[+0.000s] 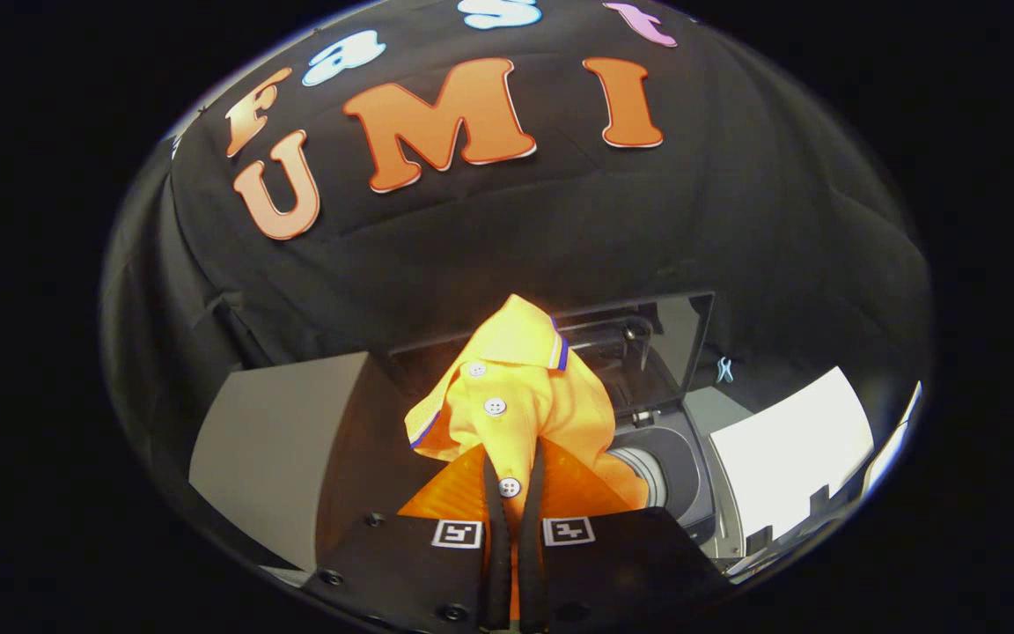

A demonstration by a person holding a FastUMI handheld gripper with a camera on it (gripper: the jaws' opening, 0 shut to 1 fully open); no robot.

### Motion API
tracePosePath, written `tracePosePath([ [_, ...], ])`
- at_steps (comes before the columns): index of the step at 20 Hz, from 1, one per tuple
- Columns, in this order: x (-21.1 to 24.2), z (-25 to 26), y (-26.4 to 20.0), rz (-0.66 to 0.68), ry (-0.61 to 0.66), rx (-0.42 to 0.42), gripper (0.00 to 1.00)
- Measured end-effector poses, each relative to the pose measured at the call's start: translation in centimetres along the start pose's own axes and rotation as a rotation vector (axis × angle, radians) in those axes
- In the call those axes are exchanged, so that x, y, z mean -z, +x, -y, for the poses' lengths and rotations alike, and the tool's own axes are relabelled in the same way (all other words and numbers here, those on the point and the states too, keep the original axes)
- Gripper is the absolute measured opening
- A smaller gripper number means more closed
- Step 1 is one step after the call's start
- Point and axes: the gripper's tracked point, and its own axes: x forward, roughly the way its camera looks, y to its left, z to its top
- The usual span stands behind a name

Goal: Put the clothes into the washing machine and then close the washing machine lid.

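No readable brand or label appears on the garment or the machine; two square black-and-white coded markers (511, 532) sit on the gripper body, one behind each finger, and carry patterns rather than text. The gripper (515, 480) is nearly closed, its two fingers pressed on the button placket of a yellow polo shirt (516, 387), with a white button (509, 486) lying between them. The shirt stands bunched ahead of the fingers, collar uppermost, showing a purple stripe at the collar edge and two further white buttons. Beyond and to the right of the shirt stands the washing machine (683, 475), its lid (679, 339) raised upright and the round drum opening (648, 475) exposed, partly hidden by the hanging fabric. A grey panel (269, 440) lies left of the shirt and a white sheet (789, 458) right of the machine. Open room remains above the drum, between shirt and raised lid.
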Motion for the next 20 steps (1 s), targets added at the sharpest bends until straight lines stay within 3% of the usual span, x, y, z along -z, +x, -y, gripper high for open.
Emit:
tracePosePath([
  [13,10.0,8.4,11.0,-0.168,0.009,0.110,0.12],
  [20,13.8,11.0,16.4,-0.167,0.019,0.169,0.12],
])
